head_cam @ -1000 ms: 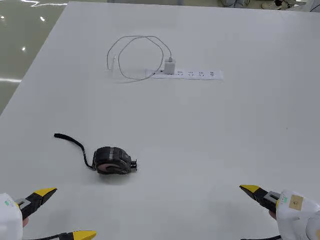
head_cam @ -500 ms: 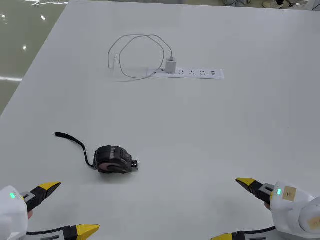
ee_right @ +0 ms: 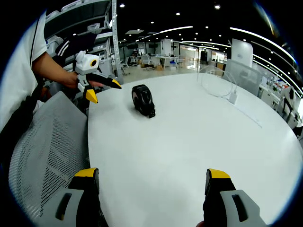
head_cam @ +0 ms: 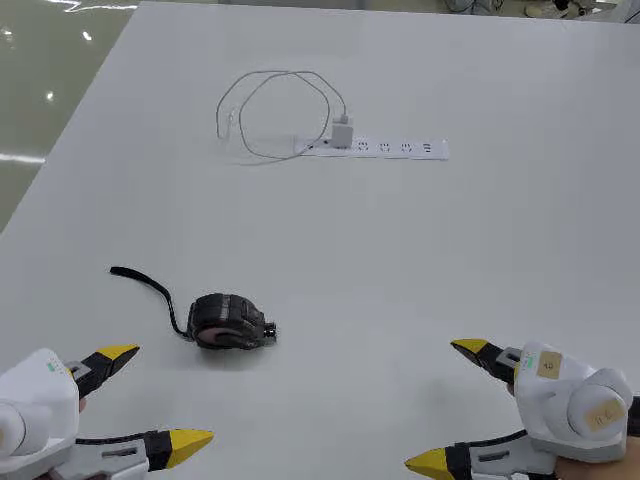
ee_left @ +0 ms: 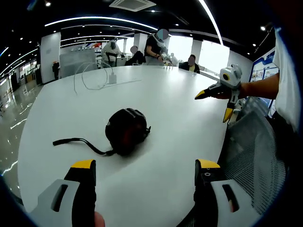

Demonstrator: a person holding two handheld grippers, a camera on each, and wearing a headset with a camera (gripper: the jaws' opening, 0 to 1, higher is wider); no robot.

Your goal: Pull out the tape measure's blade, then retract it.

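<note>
While we hold the left gripper (head_cam: 165,395) and right gripper (head_cam: 440,405) at the tabletop's (head_cam: 400,250) near edge, jaws wide apart and empty, the tape measure (head_cam: 228,321) lies just beyond the left one; farther off sits a power strip (head_cam: 385,148) with a looped cable (head_cam: 270,100).

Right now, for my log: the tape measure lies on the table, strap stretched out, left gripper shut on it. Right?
No: the left gripper view shows the left gripper open, short of the tape measure. The rest holds.
</note>
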